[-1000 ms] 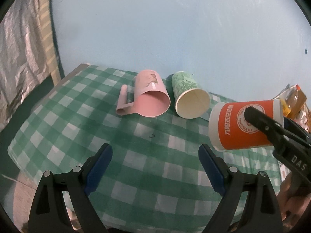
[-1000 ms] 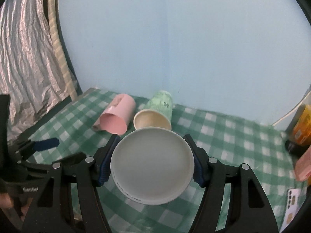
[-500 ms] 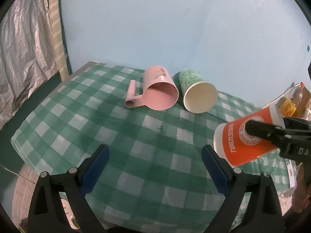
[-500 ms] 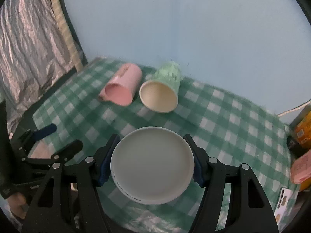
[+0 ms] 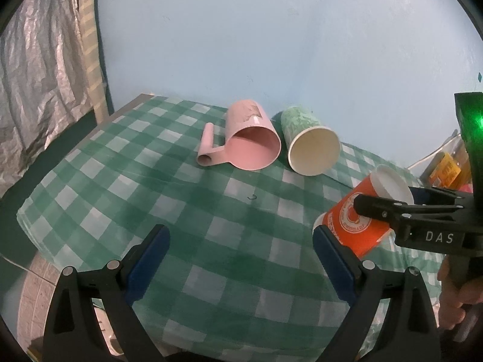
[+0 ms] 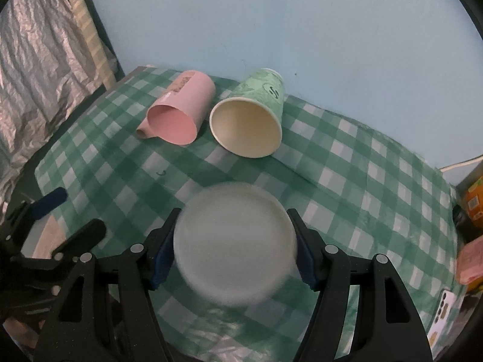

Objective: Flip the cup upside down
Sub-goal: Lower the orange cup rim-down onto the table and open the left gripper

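My right gripper [image 6: 234, 250] is shut on an orange paper cup [image 5: 359, 226]. In the left wrist view the cup is tilted, white base up and away, mouth down toward the checked tablecloth [image 5: 181, 211]. In the right wrist view I see only its round white base [image 6: 234, 244], blurred, between the blue pads. My left gripper [image 5: 241, 259] is open and empty, low over the front of the table. A pink handled cup [image 5: 247, 138] and a green paper cup [image 5: 308, 144] lie on their sides at the back, mouths toward me.
The pink cup [image 6: 178, 111] and the green cup [image 6: 250, 120] lie side by side near the blue wall. Orange packets [image 5: 446, 169] and a pink item [image 6: 471, 262] sit beyond the table's right edge. A silver curtain [image 5: 39, 75] hangs at left.
The right gripper has turned the orange cup from lying level to tilted base-up and lowered it toward the cloth. The left gripper has drawn back a little and stayed open.
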Tool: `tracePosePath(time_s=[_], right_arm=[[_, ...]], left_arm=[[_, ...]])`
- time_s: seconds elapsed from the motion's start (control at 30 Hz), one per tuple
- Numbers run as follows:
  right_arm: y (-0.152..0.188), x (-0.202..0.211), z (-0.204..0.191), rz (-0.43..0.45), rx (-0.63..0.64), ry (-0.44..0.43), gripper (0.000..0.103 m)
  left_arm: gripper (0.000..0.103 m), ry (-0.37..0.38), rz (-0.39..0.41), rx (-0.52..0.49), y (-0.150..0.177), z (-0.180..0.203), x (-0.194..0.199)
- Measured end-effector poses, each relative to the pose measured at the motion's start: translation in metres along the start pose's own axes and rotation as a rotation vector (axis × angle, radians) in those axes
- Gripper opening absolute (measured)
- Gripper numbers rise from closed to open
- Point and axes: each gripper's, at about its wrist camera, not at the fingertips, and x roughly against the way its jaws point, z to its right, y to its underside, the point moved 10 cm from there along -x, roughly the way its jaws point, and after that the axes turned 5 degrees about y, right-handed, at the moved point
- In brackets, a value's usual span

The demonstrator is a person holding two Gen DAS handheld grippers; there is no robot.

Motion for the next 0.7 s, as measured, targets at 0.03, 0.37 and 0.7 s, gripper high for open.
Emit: tracePosePath(time_s=[0.03, 0.37, 0.7], right_arm=[[-0.001, 0.0, 0.0, 0.006, -0.002, -0.002, 0.079], [-0.013, 0.057, 0.004, 0.27, -0.044, 0.018, 0.084], [0.0, 0.137, 0.002, 0.555, -0.072, 0.064, 0.087]], left_arm=[[0.097, 0.001, 0.004, 0.003, 0.0, -0.001, 0.002], [0.102, -0.016, 0.15, -0.053, -0.013, 0.011, 0.046], [0.102, -0.011, 0.274, -0.114, -0.016, 0.024, 0.093]])
